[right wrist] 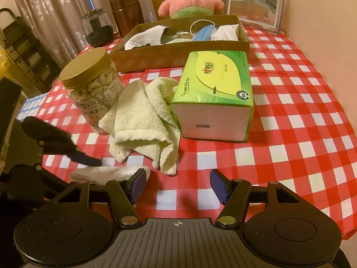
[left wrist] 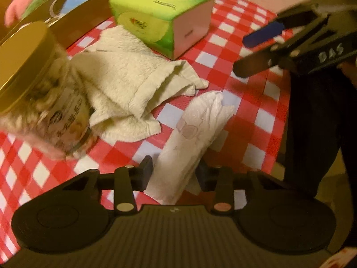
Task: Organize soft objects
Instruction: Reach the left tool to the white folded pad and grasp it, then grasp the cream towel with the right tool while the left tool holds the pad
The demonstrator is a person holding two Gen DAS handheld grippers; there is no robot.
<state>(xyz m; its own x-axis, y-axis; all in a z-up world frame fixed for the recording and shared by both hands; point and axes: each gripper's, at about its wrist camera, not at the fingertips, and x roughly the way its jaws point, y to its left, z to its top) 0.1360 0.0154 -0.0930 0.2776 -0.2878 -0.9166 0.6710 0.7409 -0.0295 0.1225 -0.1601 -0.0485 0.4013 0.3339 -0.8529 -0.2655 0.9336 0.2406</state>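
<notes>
My left gripper [left wrist: 175, 174] is shut on a white folded diaper [left wrist: 191, 138] that lies on the checked tablecloth; it also shows in the right wrist view [right wrist: 107, 172]. A cream towel [left wrist: 125, 84] lies crumpled beside it, between a nut jar [left wrist: 44, 93] and a green tissue pack [left wrist: 162, 15]. My right gripper [right wrist: 177, 186] is open and empty above the tablecloth, near the towel [right wrist: 145, 120]. It also shows in the left wrist view [left wrist: 252, 53]. A cardboard box [right wrist: 178, 51] at the back holds several soft items.
A pink star plush [right wrist: 189, 0] sits behind the box. A picture frame [right wrist: 254, 6] stands at the back right. A dark glass jar [right wrist: 96, 26] and a brown canister [right wrist: 127, 11] stand at the back left. The table edge [right wrist: 348, 201] runs along the right.
</notes>
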